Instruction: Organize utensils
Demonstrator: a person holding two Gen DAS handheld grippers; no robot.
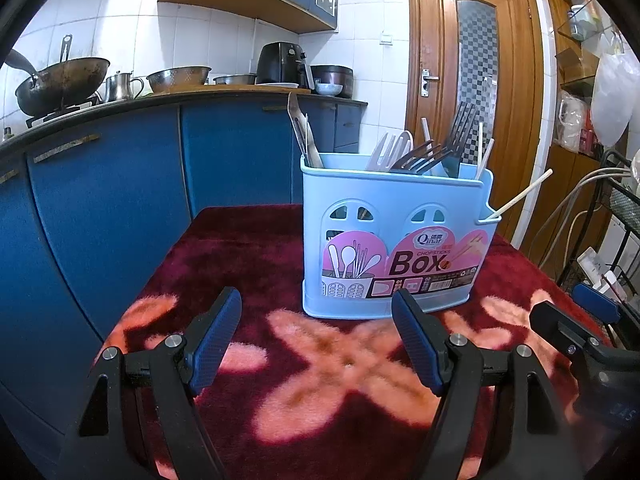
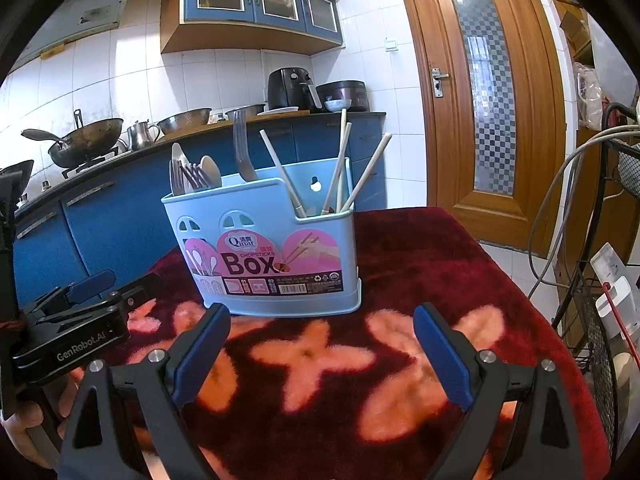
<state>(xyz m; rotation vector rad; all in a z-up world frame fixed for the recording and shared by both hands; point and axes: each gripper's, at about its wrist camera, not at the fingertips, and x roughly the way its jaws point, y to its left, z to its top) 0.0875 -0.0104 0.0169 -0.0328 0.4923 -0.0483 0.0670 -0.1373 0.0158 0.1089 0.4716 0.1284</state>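
Note:
A light blue utensil box with a pink label stands upright on the dark red floral cloth. Forks, spoons and a spatula stick out of its taller section. Several pale chopsticks lean in its low end compartment. My left gripper hovers just in front of the box, open, with nothing between its fingers. My right gripper hovers likewise, open, holding nothing. Each gripper shows at the edge of the other's view.
Blue kitchen cabinets with a wok, bowls and an air fryer on the counter stand behind the table. A wooden door is at the back right. A black wire rack with cables stands by the table's right edge.

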